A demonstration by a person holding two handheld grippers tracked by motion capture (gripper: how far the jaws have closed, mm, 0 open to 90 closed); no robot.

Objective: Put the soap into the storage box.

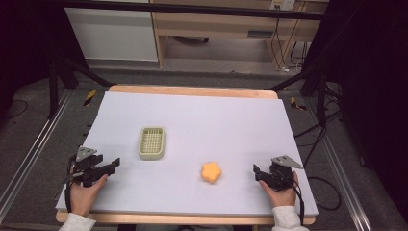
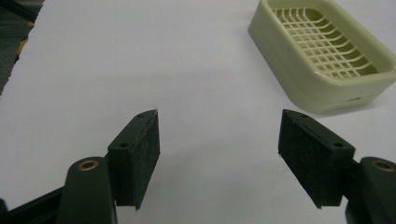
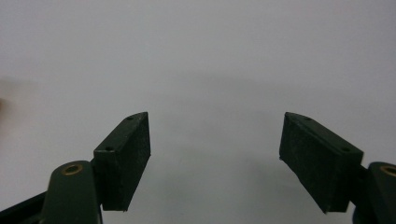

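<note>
Orange sponge (image 1: 211, 172) lies just beside the wide-open right tool (image 1: 257, 173), which should straddle it squarely before closing; left tool (image 1: 113, 166) gapes near the basket (image 1: 151, 143).

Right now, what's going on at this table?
A person sits with a hand-held gripper in each hand, both open and holding nothing. The left hand-held gripper rests near the table's left edge, pointing toward a pale green slotted tray that sits a little way ahead of it. The right hand-held gripper is near the right edge, facing an orange flower-shaped piece lying on the white table cover. Neither thing is touched.
</note>
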